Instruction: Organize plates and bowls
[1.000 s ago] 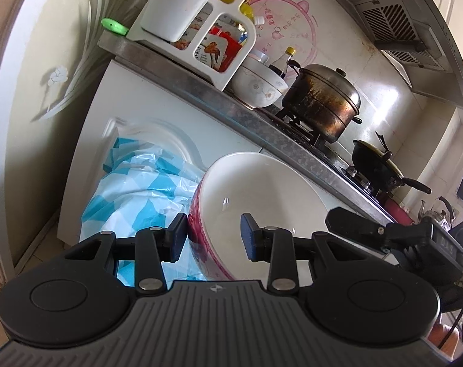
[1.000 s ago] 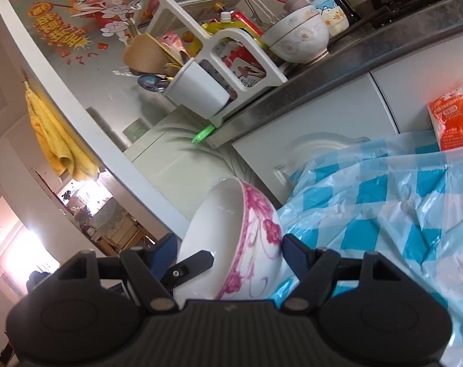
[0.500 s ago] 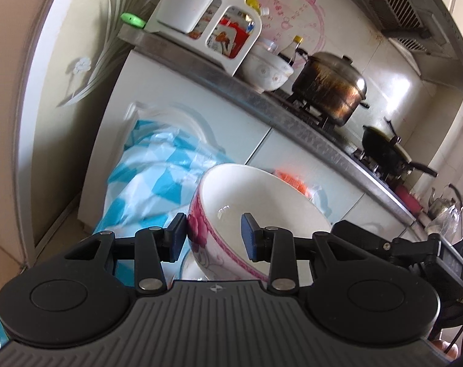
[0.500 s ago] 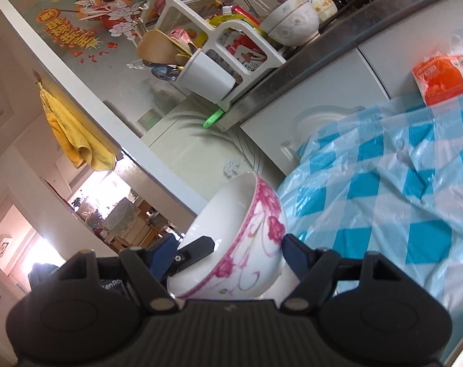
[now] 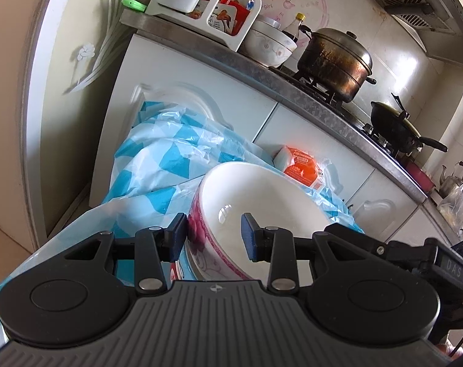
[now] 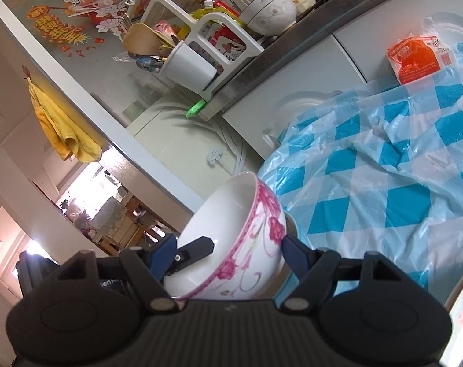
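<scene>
A white bowl with pink flowers (image 5: 262, 202) (image 6: 231, 220) hangs tilted just above the table with the blue and white checked cover (image 5: 170, 159) (image 6: 384, 183). My left gripper (image 5: 213, 232) is shut on its near wall, one pad outside and one inside. In the right wrist view that inner finger (image 6: 197, 249) shows inside the bowl's mouth. My right gripper (image 6: 225, 247) spans the bowl from the other side. One of its pads lies against the flowered outer wall and the other sits at the rim. A pink-flowered plate (image 6: 460, 315) shows at the lower right edge.
An orange packet (image 5: 301, 165) (image 6: 414, 58) lies at the table's far side against white cabinets. On the counter above stand a white rack (image 5: 200, 0), stacked bowls (image 5: 268, 46), a steel pot (image 5: 335, 61) and a black wok (image 5: 393, 122). A doorway opens at the left in the right wrist view.
Both grippers have sunk toward the table with the bowl still between them. The checked cover fills more of both views, and the orange packet has come into the left wrist view.
</scene>
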A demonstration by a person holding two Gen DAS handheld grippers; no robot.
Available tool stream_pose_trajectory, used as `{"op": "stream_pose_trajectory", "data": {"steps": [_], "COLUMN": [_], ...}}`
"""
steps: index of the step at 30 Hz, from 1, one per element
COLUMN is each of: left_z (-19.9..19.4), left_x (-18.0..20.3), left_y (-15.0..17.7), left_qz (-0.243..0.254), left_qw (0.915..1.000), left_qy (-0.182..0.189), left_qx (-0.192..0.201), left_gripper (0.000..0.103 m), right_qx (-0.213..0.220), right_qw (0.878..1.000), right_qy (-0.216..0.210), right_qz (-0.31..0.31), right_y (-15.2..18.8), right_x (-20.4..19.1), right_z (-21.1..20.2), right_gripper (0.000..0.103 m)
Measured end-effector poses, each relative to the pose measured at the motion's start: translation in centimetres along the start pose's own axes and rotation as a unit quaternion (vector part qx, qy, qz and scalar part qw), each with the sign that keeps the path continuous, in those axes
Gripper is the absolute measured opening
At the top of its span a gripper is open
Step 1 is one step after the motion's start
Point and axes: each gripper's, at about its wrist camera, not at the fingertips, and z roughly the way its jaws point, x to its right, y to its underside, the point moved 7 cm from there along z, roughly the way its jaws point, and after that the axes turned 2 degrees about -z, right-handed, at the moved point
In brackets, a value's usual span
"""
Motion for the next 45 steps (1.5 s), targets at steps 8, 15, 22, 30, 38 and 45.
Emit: {"op": "stream_pose_trajectory", "data": {"steps": [8, 15, 22, 30, 38, 45], "left_z": [-0.9, -3.0, -5.1, -7.3, -8.9, -9.8], "left_x": [0.0, 0.0, 0.5, 1.7, 2.4, 2.3], "left_y": [0.0, 0.2, 1.8, 4.8, 8.0, 9.9], "left_qz": [0.005, 0.015, 0.032, 0.054, 0.090, 0.123], "left_qw": [0.9999, 0.9993, 0.9982, 0.9963, 0.9918, 0.9848], "left_qy": [-0.004, -0.021, -0.043, -0.065, -0.091, -0.121], "left_qx": [0.011, 0.026, 0.026, 0.015, -0.004, -0.020], "left_gripper": [0.050, 0.064, 0.078, 0.095, 0.102, 0.103], "right_qx": [0.017, 0.062, 0.102, 0.133, 0.149, 0.143], "right_qw": [0.999, 0.996, 0.987, 0.975, 0.966, 0.962], "right_qy": [0.014, 0.044, 0.105, 0.165, 0.202, 0.222], "right_qz": [-0.024, -0.044, -0.070, -0.075, -0.069, -0.067], "right_y": [0.5, 0.0, 1.7, 4.5, 7.2, 9.5], "right_x": [-0.9, -2.1, -2.2, -1.8, -1.9, -2.0], "right_z": [-0.9, -3.7, -7.2, -11.1, -14.0, -15.5], "right_gripper": [0.083, 0.091, 0.097, 0.100, 0.102, 0.102]}}
